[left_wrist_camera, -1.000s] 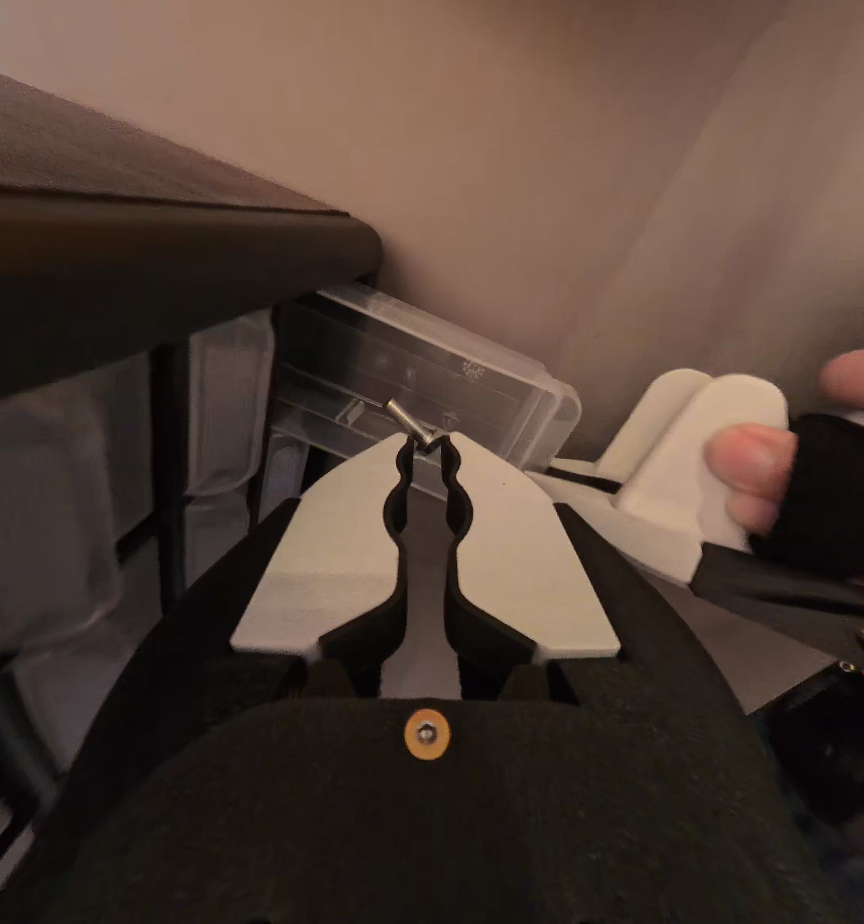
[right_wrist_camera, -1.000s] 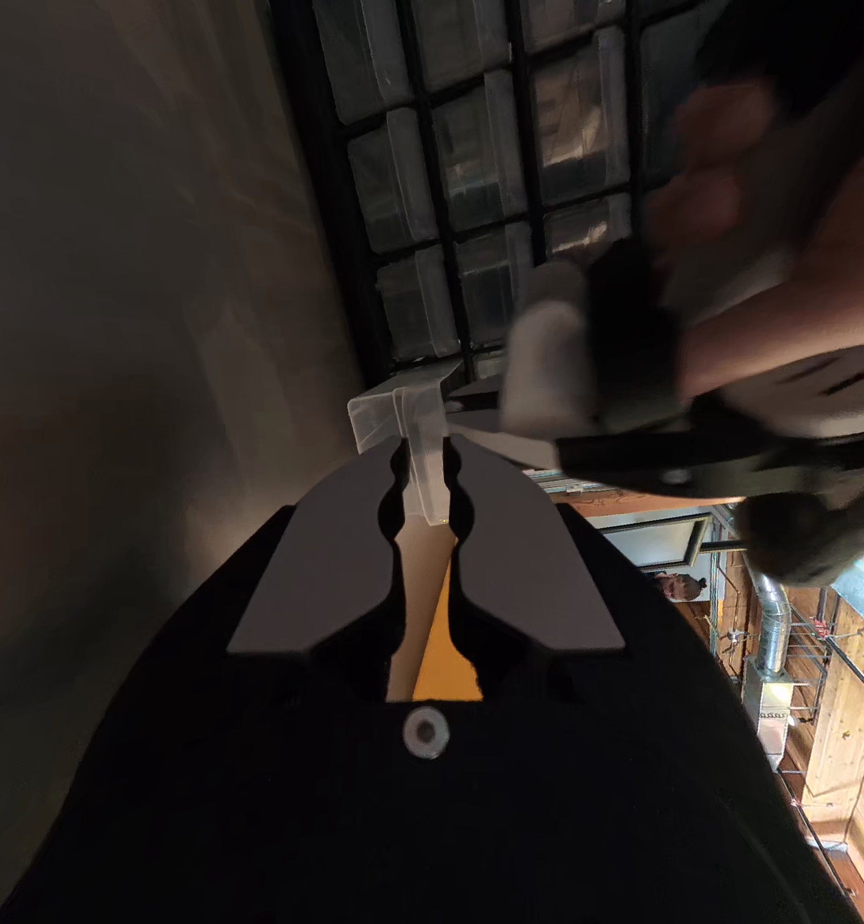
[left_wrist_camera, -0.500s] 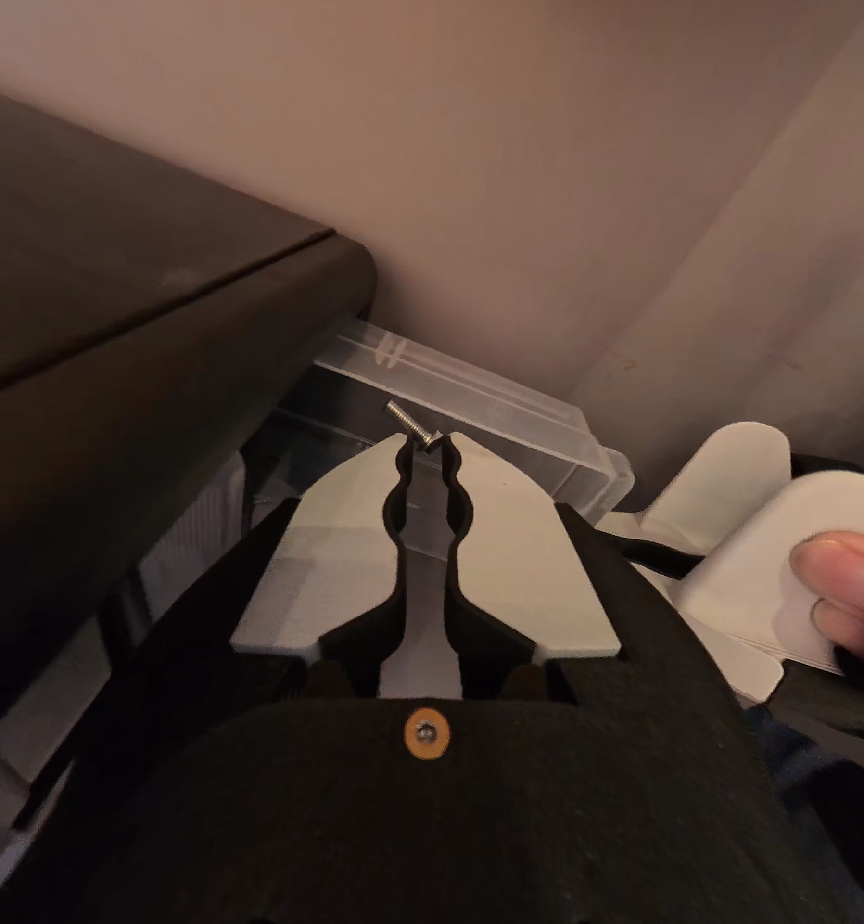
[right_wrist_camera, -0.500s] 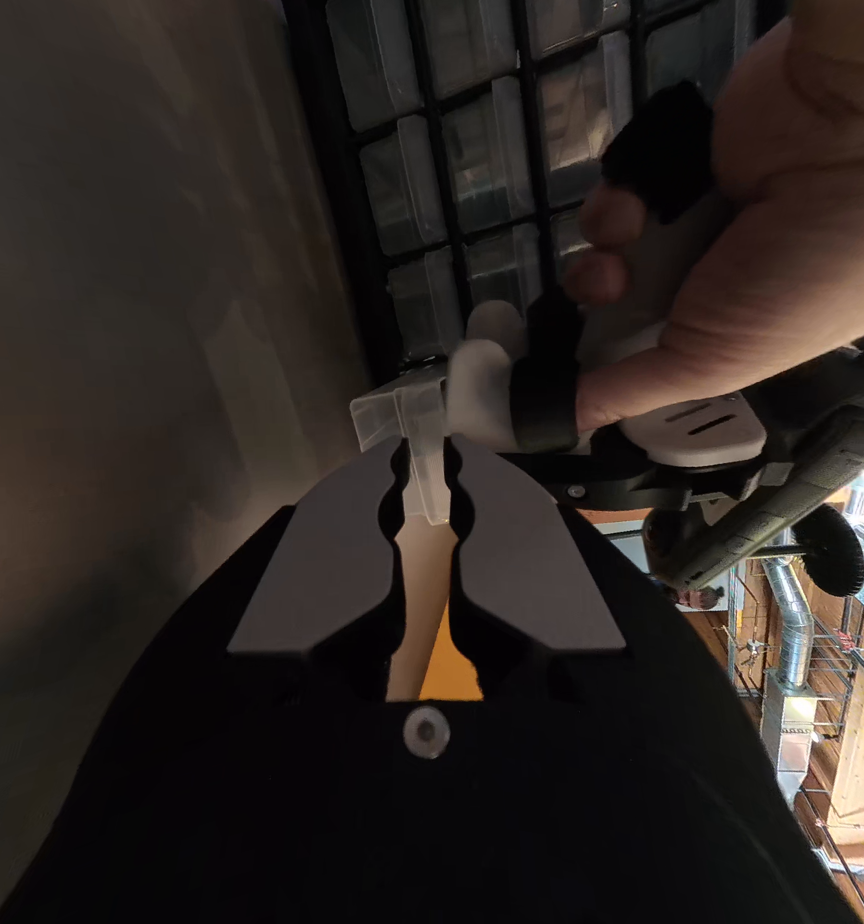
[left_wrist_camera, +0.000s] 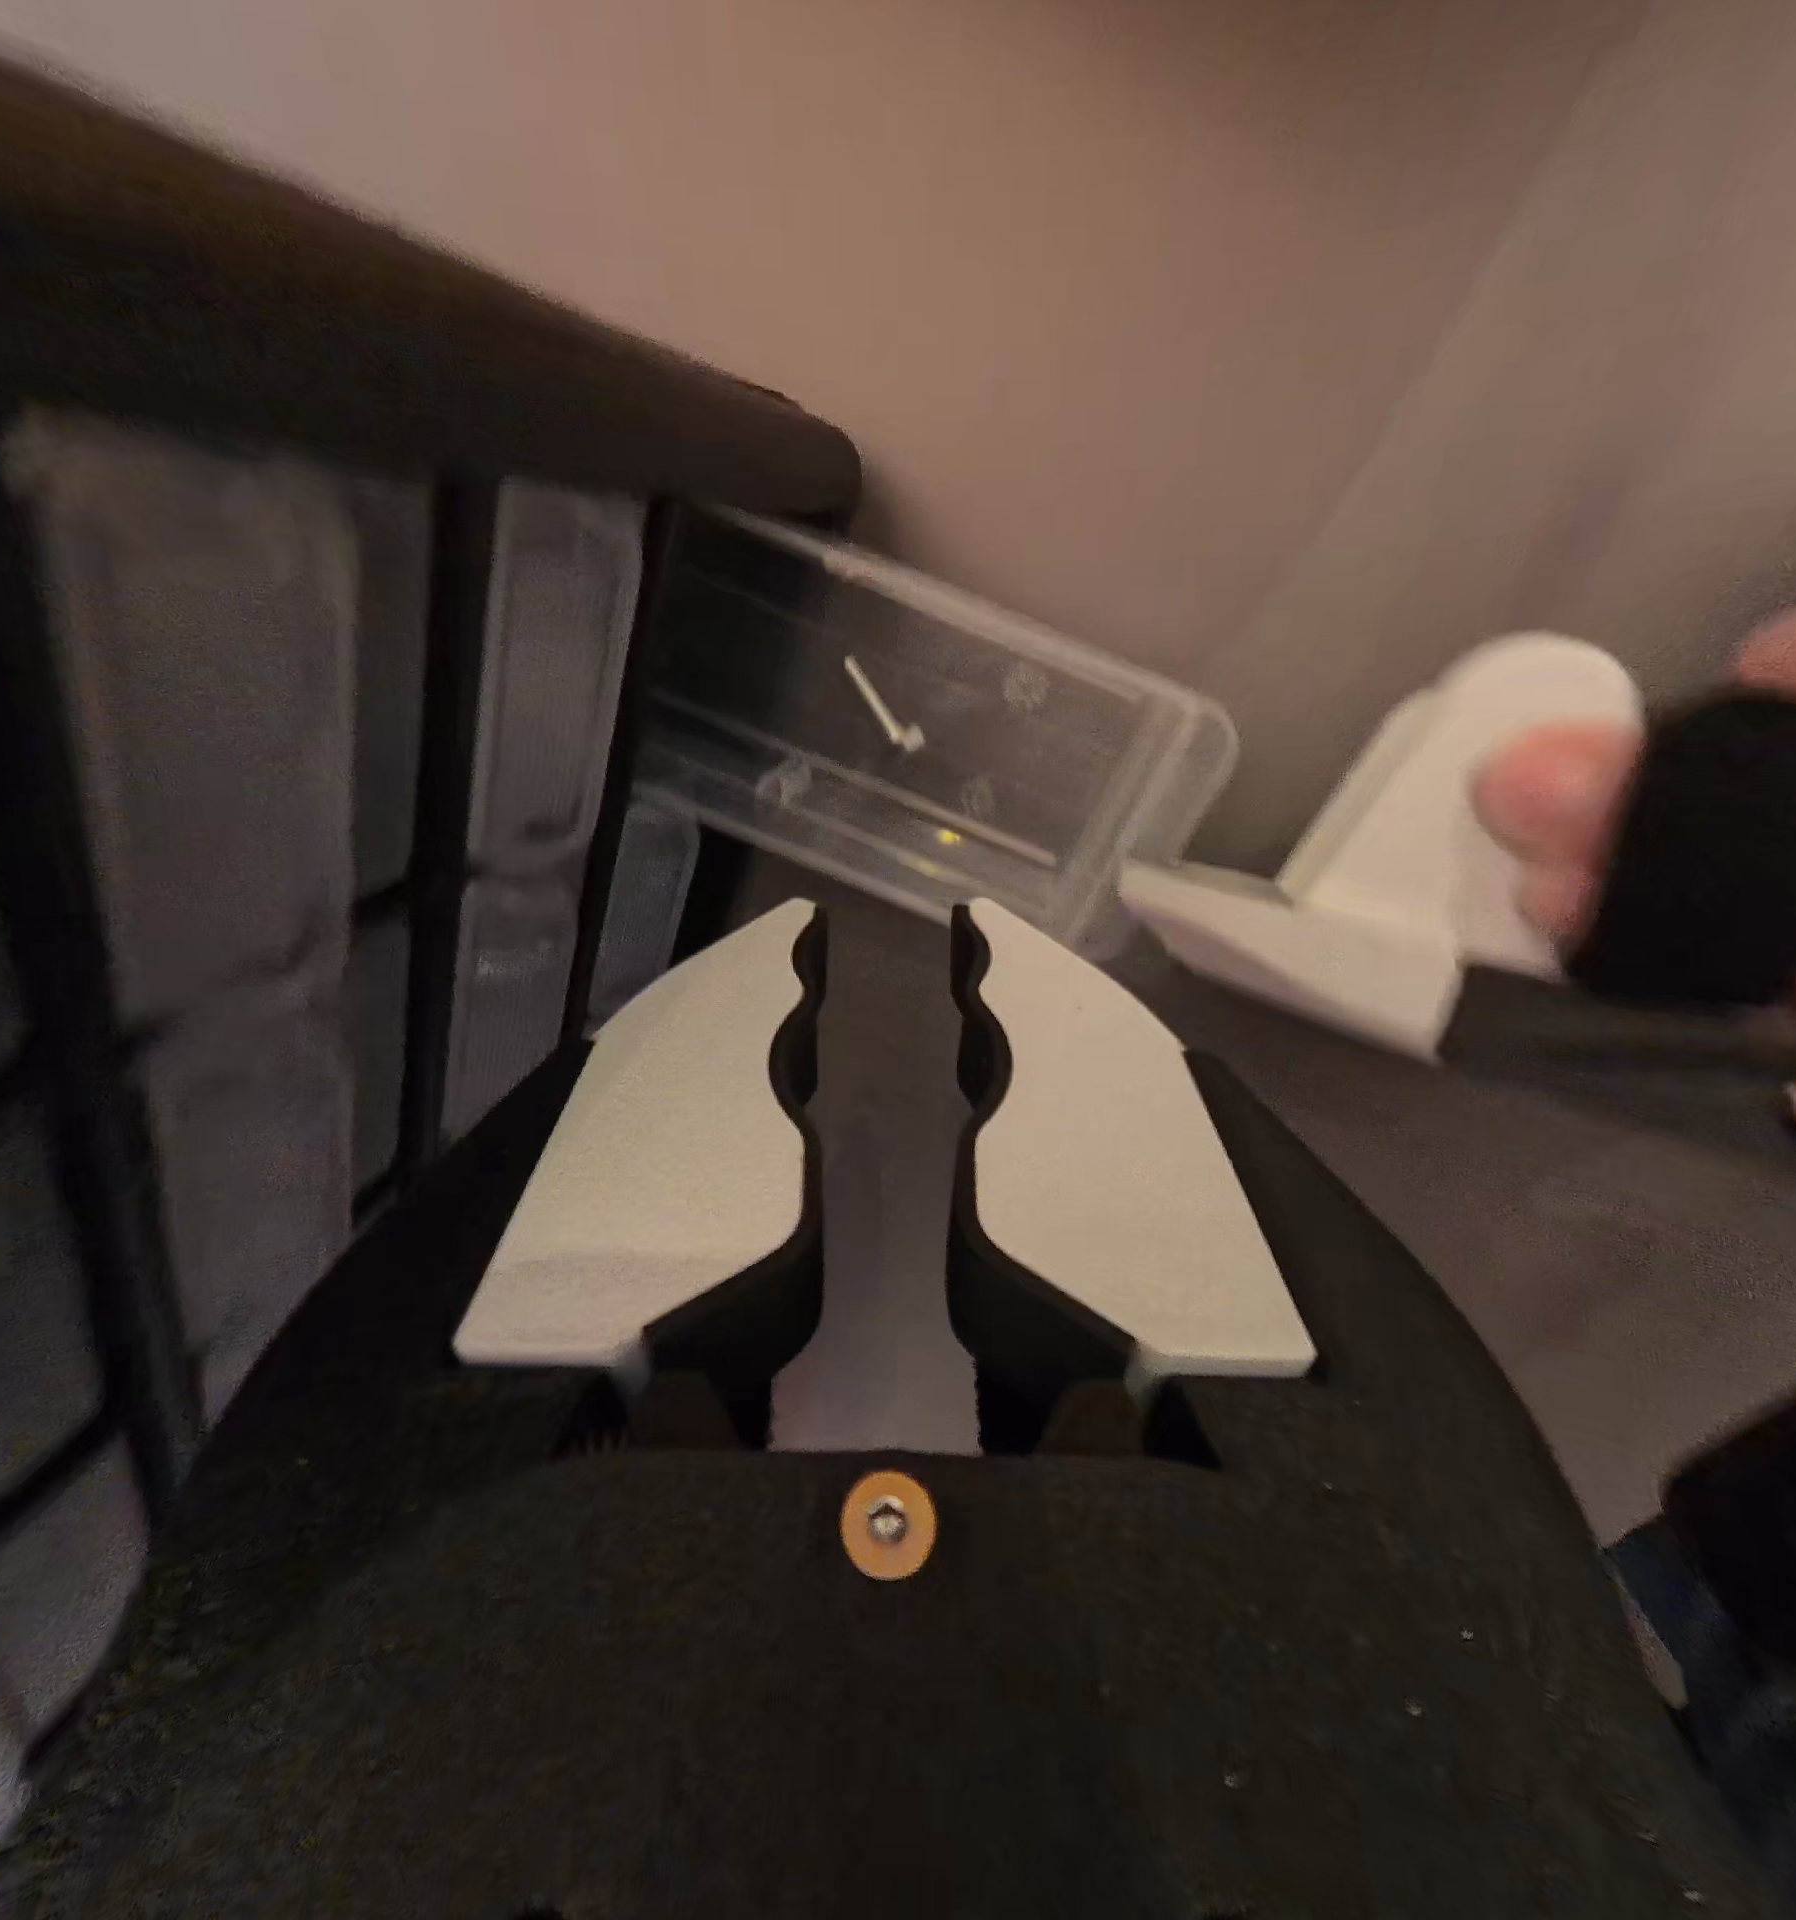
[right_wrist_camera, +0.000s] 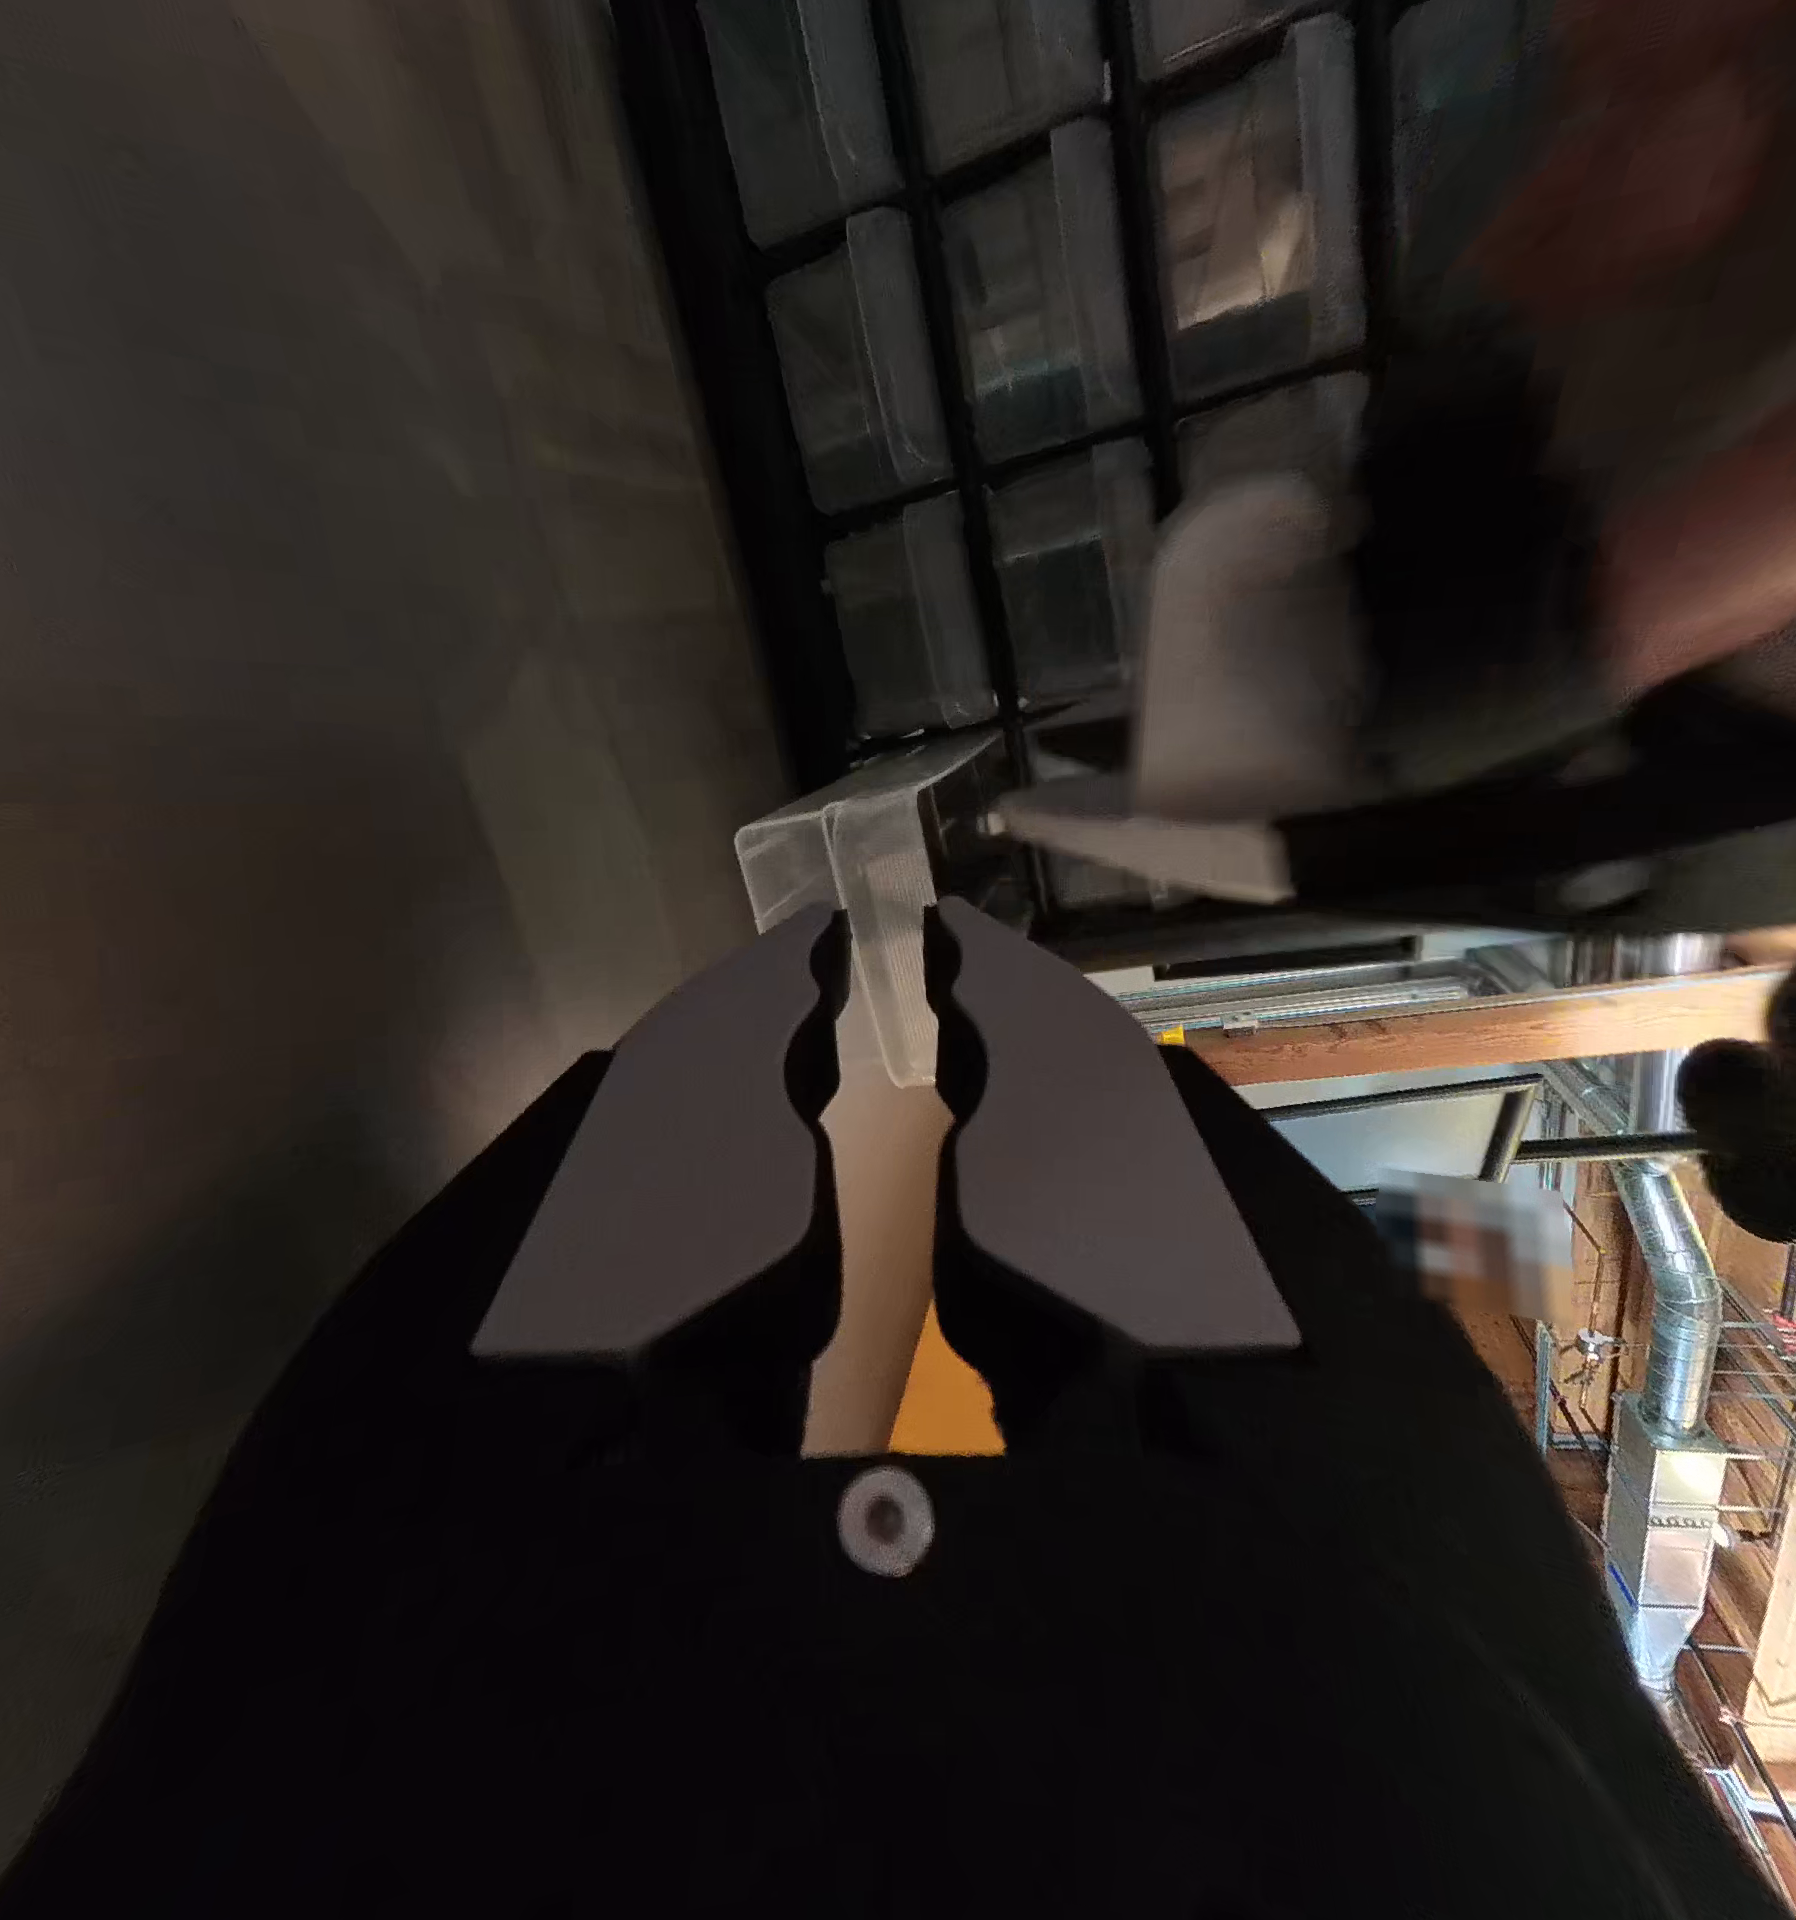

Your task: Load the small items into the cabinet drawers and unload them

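Observation:
A clear plastic drawer (left_wrist_camera: 935, 748) sticks out of the black cabinet (left_wrist_camera: 374, 343) at its top right corner. A small silver screw (left_wrist_camera: 881, 704) lies inside the drawer. My left gripper (left_wrist_camera: 889, 920) is open and empty, just below and in front of the drawer. My right gripper (right_wrist_camera: 881, 920) is shut on the drawer's clear front handle (right_wrist_camera: 889, 966); it also shows in the left wrist view (left_wrist_camera: 1289, 935) at the drawer's front. The left gripper shows blurred in the right wrist view (right_wrist_camera: 1164, 821), beside the drawer.
The cabinet front is a grid of closed translucent drawers (right_wrist_camera: 1039, 332) in a black frame. A beige wall (left_wrist_camera: 1081, 260) runs behind and beside the cabinet. A hand (left_wrist_camera: 1559, 810) holds the right gripper. A workshop with ducts (right_wrist_camera: 1663, 1351) shows past the cabinet. Left tips to right tips: about 5 centimeters.
My left gripper has opened and let go of the screw, which now lies in the drawer. The left gripper has drawn back and down. The right gripper still holds the handle.

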